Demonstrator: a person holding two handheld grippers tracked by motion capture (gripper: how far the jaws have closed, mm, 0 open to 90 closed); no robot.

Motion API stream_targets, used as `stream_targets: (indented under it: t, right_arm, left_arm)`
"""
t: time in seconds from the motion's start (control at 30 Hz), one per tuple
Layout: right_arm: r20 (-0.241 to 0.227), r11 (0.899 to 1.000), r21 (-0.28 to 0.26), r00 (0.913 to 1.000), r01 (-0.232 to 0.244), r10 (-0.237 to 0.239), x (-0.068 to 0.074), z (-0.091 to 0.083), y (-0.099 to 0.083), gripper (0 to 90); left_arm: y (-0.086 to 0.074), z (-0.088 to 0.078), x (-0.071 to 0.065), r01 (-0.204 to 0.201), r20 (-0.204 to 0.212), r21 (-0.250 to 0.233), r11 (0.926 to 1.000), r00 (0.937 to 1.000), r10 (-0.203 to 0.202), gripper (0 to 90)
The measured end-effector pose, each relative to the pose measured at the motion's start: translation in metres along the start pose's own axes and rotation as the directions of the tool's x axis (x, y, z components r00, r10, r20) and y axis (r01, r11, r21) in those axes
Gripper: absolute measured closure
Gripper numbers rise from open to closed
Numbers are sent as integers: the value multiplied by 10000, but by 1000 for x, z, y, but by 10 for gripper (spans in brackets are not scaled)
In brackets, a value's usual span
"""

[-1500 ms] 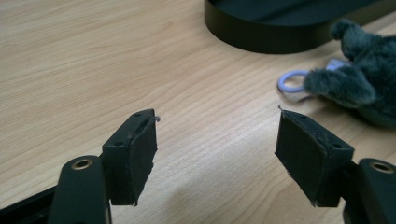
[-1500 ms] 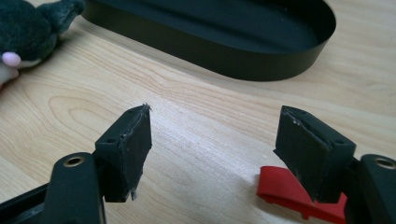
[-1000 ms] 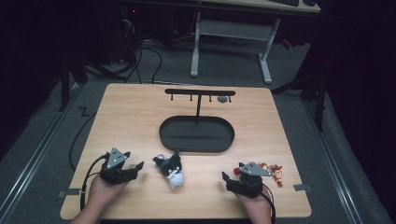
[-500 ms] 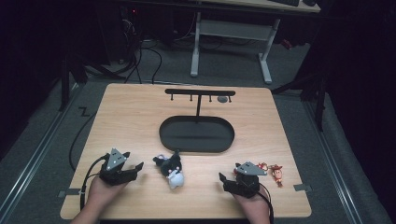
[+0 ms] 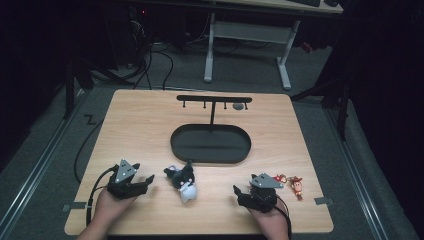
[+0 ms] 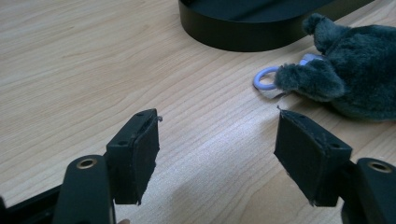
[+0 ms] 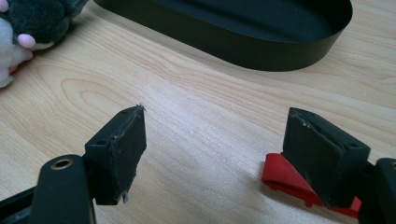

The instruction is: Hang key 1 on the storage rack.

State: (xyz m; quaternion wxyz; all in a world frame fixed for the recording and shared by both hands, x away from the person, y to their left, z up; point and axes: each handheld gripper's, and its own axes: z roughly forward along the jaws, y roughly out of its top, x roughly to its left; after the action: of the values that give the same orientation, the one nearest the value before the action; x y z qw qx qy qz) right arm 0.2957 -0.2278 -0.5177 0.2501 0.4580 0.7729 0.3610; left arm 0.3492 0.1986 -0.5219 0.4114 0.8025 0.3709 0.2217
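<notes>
Lying on the wooden table (image 5: 140, 130) between two handheld grippers, a dark grey and white plush toy (image 5: 182, 181) with a pale ring (image 6: 265, 78) sits just in front of a black oval tray (image 5: 210, 144). The left gripper (image 5: 144, 182) and right gripper (image 5: 240, 192) both rest with jaws spread, holding nothing. Small red keychain figures (image 5: 292, 183) lie beside the right gripper; a black hook rack (image 5: 214, 100) stands behind the tray.

Counter (image 5: 140, 130) count: one black oval tray (image 5: 210, 145), one hook stand (image 5: 214, 100), one plush keychain (image 5: 182, 180), two small figure keychains (image 5: 290, 183).
</notes>
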Motion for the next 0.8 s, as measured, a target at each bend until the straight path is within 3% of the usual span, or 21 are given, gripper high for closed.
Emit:
stream_targets:
  t: [0.2, 0.43, 0.53, 0.8]
  right_arm:
    - [-24, 10000, 2, 10000, -88, 88, 0, 4, 4, 196]
    - [51, 9998, 173, 10000, -63, 62, -1, 4, 14, 171]
    - [-66, 9984, 396, 9992, -398, 401, -2, 3, 18, 171]
    - [71, 9872, 1579, 9997, -228, 220, -3, 7, 26, 197]
  left_arm:
    - [1, 2, 0, 12, 57, 95, 10000, 10000, -12, 301]
    - [5, 4, -1, -262, 239, -28, 9997, 9994, 262, 310]
    - [5, 3, -1, -275, 278, -177, 9995, 9992, 280, 304]
    - [6, 0, -4, -329, 437, -410, 9986, 9984, 347, 301]
